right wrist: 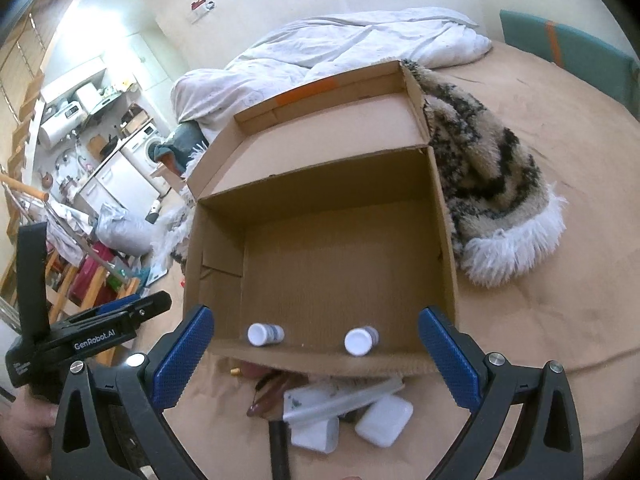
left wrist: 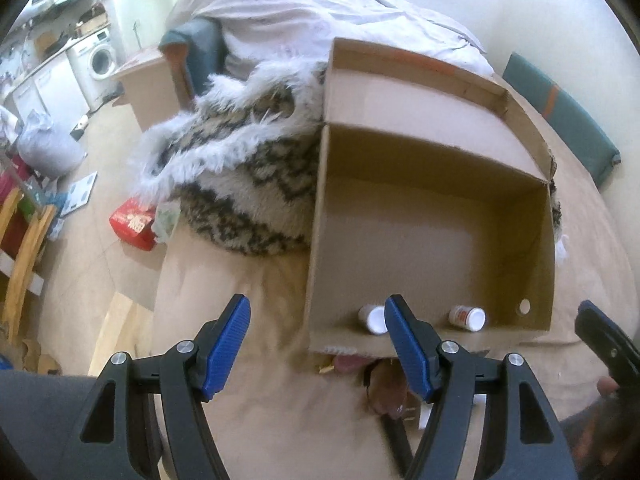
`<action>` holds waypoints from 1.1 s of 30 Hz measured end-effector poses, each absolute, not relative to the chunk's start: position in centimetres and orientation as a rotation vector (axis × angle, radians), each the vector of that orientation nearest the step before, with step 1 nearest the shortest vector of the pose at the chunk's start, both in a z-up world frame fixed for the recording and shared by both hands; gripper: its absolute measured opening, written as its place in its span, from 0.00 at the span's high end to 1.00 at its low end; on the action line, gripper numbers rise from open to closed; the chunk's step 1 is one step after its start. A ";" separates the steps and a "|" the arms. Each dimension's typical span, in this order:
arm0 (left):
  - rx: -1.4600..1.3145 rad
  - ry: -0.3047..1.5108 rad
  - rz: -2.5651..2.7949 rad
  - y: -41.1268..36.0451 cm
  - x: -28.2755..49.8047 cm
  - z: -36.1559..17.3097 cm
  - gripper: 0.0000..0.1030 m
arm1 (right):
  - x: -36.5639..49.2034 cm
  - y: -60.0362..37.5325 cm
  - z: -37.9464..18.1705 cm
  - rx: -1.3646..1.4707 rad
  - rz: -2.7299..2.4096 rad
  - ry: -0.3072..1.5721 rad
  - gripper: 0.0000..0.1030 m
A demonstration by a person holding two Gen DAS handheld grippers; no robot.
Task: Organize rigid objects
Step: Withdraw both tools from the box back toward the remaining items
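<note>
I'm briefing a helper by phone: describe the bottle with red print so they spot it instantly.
Find the open brown cardboard box on the tan bedspread. Two small white-capped bottles lie along its near wall. Take the right one in the left wrist view: its label has red print, whereas the left one looks plain white.

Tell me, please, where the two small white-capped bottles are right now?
Both white-capped bottles lie on their sides inside the cardboard box, against its near wall, apart from each other.

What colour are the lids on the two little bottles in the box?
White. The two small bottles in the cardboard box show best in the right wrist view.
</note>
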State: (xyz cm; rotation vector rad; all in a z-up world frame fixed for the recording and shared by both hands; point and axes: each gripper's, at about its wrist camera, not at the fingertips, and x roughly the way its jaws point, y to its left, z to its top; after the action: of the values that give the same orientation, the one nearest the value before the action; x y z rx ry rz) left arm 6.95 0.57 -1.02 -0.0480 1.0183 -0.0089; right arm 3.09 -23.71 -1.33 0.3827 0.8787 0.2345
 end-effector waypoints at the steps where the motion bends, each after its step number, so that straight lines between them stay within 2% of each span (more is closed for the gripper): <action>1: -0.050 1.022 -0.003 0.8 6.7 -1.3 0.35 | 2.7 -23.8 -1.6 0.390 0.233 0.883 0.00; 12: -0.095 1.051 0.082 4.2 5.7 -3.9 0.35 | 2.0 -24.9 -4.5 0.423 0.167 0.969 0.00; 16: -0.111 1.142 0.071 4.1 6.1 -5.7 0.35 | 2.2 -24.7 -5.2 0.419 0.160 1.002 0.00; 24: -0.224 1.339 0.006 -0.2 7.6 -11.2 0.35 | 2.8 -25.2 -6.1 0.446 0.142 1.042 0.00; 33: -0.254 1.403 0.091 -2.3 9.6 -15.9 0.35 | 3.2 -26.7 -7.3 0.538 0.130 1.074 0.00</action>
State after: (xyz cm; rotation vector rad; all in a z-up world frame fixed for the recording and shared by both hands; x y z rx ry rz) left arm 9.57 -2.33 -15.91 -0.2542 1.4029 0.0914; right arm 3.24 -26.65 -7.33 0.5381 1.0739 0.1298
